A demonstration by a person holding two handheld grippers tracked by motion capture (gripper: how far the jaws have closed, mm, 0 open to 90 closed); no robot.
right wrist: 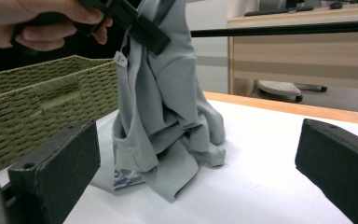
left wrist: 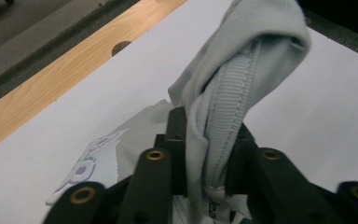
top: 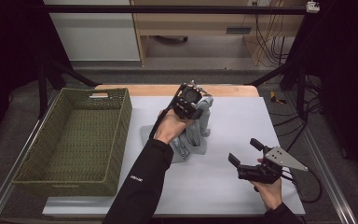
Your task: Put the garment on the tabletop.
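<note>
The left hand-held gripper [top: 189,100] is clenched on a pale grey fabric garment [top: 196,133], lifting it at counter centre, hem still on the white counter [top: 242,126]. At nine o'clock stands an olive woven basket [top: 74,140]. The right hand-held gripper [top: 244,156] hovers, jaws spread, at four o'clock over bare surface.

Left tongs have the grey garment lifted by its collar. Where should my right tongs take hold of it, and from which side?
Take the grey garment at its hanging lower fold, near the hem that rests on the white table. Bring the open right tongs in level from the person's side, where the fabric droops free below the left tongs and a thick edge faces you.
</note>
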